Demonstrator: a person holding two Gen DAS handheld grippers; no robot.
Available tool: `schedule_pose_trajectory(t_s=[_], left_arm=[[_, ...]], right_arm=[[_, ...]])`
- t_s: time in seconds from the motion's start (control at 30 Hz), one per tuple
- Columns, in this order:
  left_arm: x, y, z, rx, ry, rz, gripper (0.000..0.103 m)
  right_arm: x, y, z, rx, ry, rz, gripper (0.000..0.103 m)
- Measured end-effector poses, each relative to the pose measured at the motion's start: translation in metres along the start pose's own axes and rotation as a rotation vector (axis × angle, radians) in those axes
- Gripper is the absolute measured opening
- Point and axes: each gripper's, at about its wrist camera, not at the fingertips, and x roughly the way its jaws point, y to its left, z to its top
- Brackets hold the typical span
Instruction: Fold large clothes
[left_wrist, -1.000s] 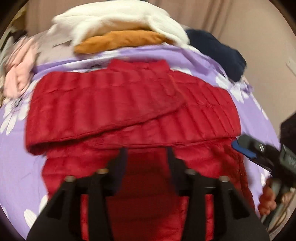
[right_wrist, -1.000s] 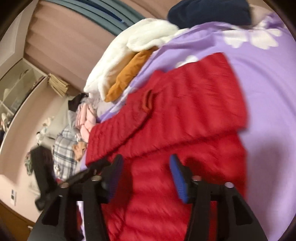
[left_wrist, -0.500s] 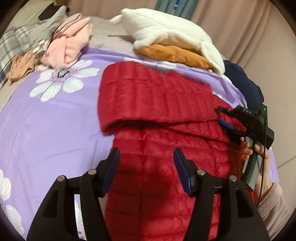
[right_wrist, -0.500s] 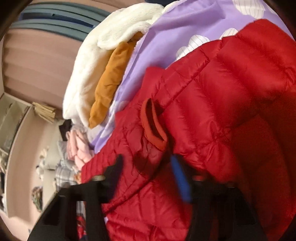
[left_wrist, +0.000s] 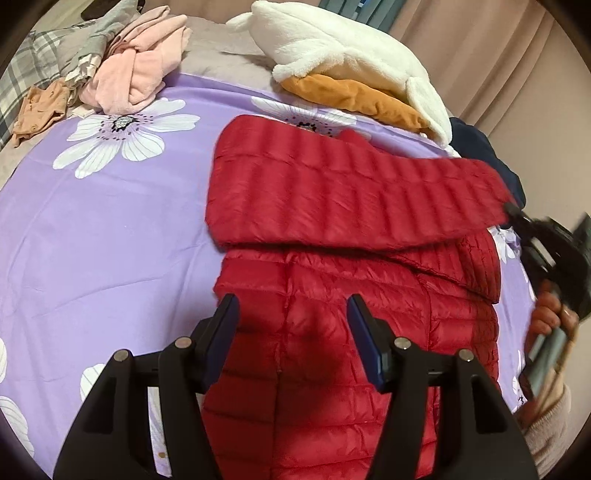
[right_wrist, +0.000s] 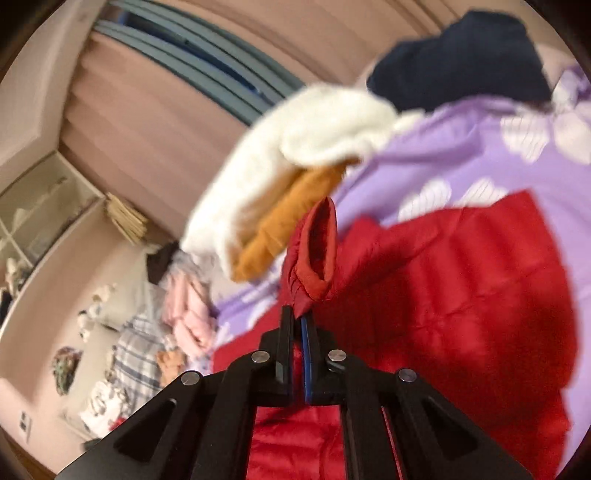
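Jaws of the right gripper (right_wrist: 298, 317) have just closed on the jacket (left_wrist: 332, 295) cuff (right_wrist: 314, 254); left gripper (left_wrist: 291, 325) hovers released above the jacket's body

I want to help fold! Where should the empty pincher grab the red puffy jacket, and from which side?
Probably the jacket's left side edge, just beyond the left gripper. Come from the purple sheet side, low, so one finger slides under. That edge lies flat and free there. The right gripper is already shut on the sleeve cuff.
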Motion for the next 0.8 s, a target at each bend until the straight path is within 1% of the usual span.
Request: schedule_pose_trajectory(t_s=[0.07, 0.1, 0.17, 0.23, 0.27, 0.3, 0.33, 0.4, 0.5, 0.53, 0.57, 0.63, 0.7, 0.77, 0.8], left_arm=[[0.003, -0.004, 0.002, -0.005, 0.004, -0.014, 0.06], [0.005, -0.005, 0.003, -0.006, 0.006, -0.02, 0.06], [0.012, -0.01, 0.008, -0.008, 0.011, -0.026, 0.06], [0.024, -0.014, 0.013, -0.016, 0.03, -0.028, 0.06], [0.03, -0.015, 0.015, -0.02, 0.04, -0.022, 0.061], [0.035, -0.015, 0.017, -0.021, 0.048, -0.012, 0.06], [0.04, -0.016, 0.02, -0.02, 0.057, 0.0, 0.06], [0.045, -0.016, 0.024, -0.022, 0.062, 0.011, 0.06], [0.046, -0.013, 0.032, -0.028, 0.045, 0.013, 0.06], [0.046, -0.012, 0.036, -0.03, 0.039, 0.016, 0.06], [0.048, -0.012, 0.04, -0.031, 0.036, 0.019, 0.06], [0.052, -0.013, 0.048, -0.025, 0.027, 0.029, 0.06], [0.057, -0.016, 0.055, -0.016, 0.015, 0.046, 0.059], [0.064, -0.017, 0.062, -0.006, 0.006, 0.058, 0.059], [0.069, -0.017, 0.063, -0.004, 0.009, 0.066, 0.056]], right_arm=[[-0.019, -0.013, -0.004, -0.009, 0.002, -0.037, 0.006], [-0.02, -0.018, -0.007, -0.015, 0.016, -0.067, 0.006], [-0.015, -0.033, -0.016, -0.031, 0.06, -0.165, 0.006], [-0.009, -0.049, -0.023, -0.01, 0.111, -0.235, 0.006], [-0.005, -0.061, -0.025, 0.007, 0.147, -0.284, 0.006], [0.001, -0.061, -0.027, 0.014, 0.165, -0.316, 0.006], [0.0, -0.065, -0.026, 0.021, 0.184, -0.343, 0.012], [-0.011, -0.061, -0.021, 0.01, 0.174, -0.351, 0.018], [-0.034, -0.04, -0.009, -0.095, 0.063, -0.4, 0.025], [-0.038, -0.033, -0.005, -0.135, 0.031, -0.398, 0.026], [-0.035, -0.025, -0.002, -0.178, 0.02, -0.376, 0.026], [-0.024, -0.015, -0.003, -0.24, 0.034, -0.33, 0.026], [-0.008, 0.001, -0.008, -0.338, 0.057, -0.286, 0.026], [0.01, 0.01, -0.015, -0.422, 0.092, -0.273, 0.026], [0.02, 0.009, -0.019, -0.439, 0.117, -0.281, 0.026]])
